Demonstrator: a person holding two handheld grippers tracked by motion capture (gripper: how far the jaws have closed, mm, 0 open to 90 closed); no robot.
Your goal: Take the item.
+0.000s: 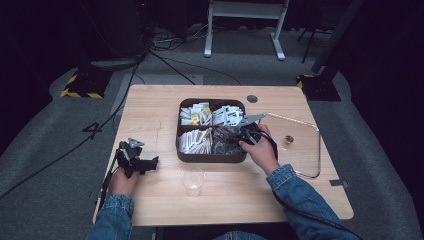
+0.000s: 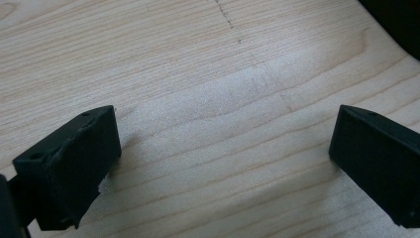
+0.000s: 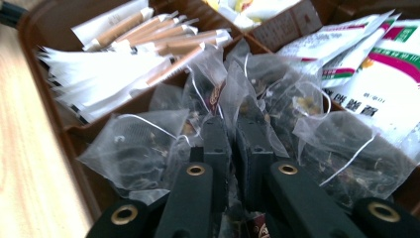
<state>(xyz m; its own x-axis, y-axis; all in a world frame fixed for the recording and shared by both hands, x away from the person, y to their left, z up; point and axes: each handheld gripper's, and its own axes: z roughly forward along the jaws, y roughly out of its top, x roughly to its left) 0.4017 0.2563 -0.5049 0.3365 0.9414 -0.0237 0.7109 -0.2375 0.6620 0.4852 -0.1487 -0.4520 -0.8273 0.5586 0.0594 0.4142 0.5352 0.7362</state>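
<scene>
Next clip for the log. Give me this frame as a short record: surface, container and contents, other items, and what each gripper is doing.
surface: wooden table
container: brown divided tray, four compartments
contents: clear tea bags in the compartment under the right gripper; paper stick packets beside them; printed sachets in the far compartments
other items: clear plastic cup in front of the tray; glass lid right of the tray
left gripper: open, over bare table, holding nothing
right gripper: down among the tea bags, jaws nearly closed; grasp cannot be confirmed
</scene>
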